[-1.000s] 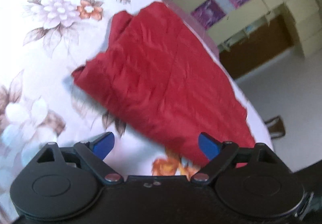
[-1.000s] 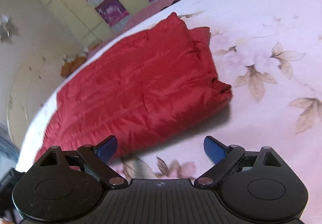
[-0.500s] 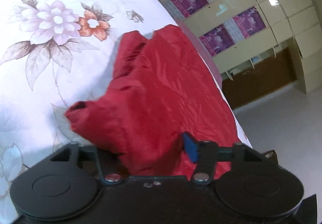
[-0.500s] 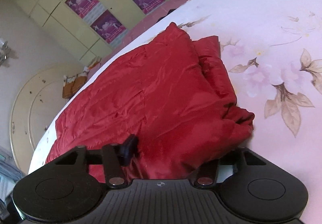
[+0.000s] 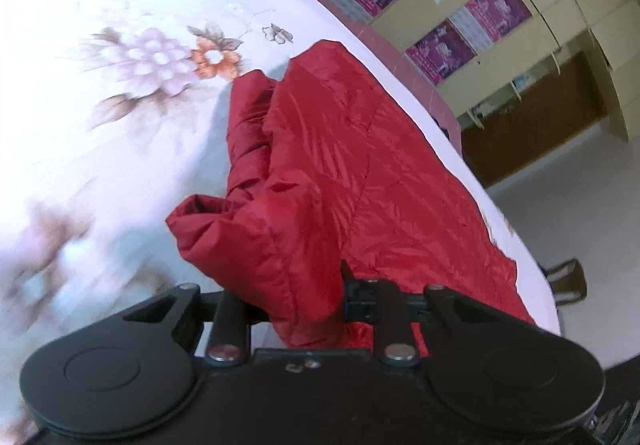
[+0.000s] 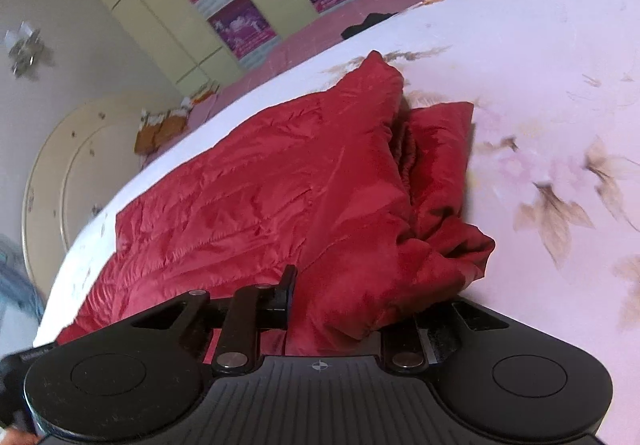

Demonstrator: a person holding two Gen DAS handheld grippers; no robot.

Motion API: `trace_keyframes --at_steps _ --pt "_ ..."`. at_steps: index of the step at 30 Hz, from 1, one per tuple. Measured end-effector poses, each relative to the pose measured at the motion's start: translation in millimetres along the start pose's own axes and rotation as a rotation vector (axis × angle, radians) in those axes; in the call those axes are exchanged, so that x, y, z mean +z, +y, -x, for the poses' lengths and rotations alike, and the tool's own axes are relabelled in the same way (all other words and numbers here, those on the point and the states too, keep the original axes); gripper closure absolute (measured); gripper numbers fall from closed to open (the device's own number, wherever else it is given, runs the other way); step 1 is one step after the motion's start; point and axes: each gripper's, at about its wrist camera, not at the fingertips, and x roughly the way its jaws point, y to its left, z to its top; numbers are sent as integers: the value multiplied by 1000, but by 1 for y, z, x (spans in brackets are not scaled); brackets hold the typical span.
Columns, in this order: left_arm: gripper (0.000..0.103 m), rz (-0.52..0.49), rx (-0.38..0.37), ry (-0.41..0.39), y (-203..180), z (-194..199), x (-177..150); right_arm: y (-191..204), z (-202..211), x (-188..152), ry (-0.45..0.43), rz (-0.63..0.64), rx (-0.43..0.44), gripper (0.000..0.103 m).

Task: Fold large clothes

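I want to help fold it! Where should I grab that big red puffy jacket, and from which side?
Grab the red jacket by its thick near edge, coming in low from the side nearest you. That edge bunches into a padded roll that fingers can close around. The left gripper and right gripper are each pinching a handful there already.
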Motion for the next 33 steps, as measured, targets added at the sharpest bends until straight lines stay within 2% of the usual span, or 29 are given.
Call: trace_keyframes --at_steps 5,14,22,24,26,28,29,30,33 --pt "80 -29 4 35 14 41 -38 -4 37 -43 31 21 -7 80" --pt "80 -62 1 52 37 97 -89 -5 46 -53 42 48 -11 80" --pt "79 -57 -7 70 43 108 -101 -12 50 -60 39 21 -10 80" --pt "75 -67 4 75 38 102 -96 -13 49 -59 28 6 -19 74" --pt "71 -84 19 76 34 96 -88 -11 52 -58 9 16 -49 57" --pt "66 -85 33 73 36 98 -92 -11 56 -54 -12 13 -71 50" --pt "59 -79 37 71 37 97 -92 -13 59 -54 -21 11 -78 47" --pt "48 -70 38 67 38 96 -92 -14 61 -52 -33 11 -87 46" --pt "35 -69 24 54 42 98 -96 -17 78 -52 -65 19 -122 40"
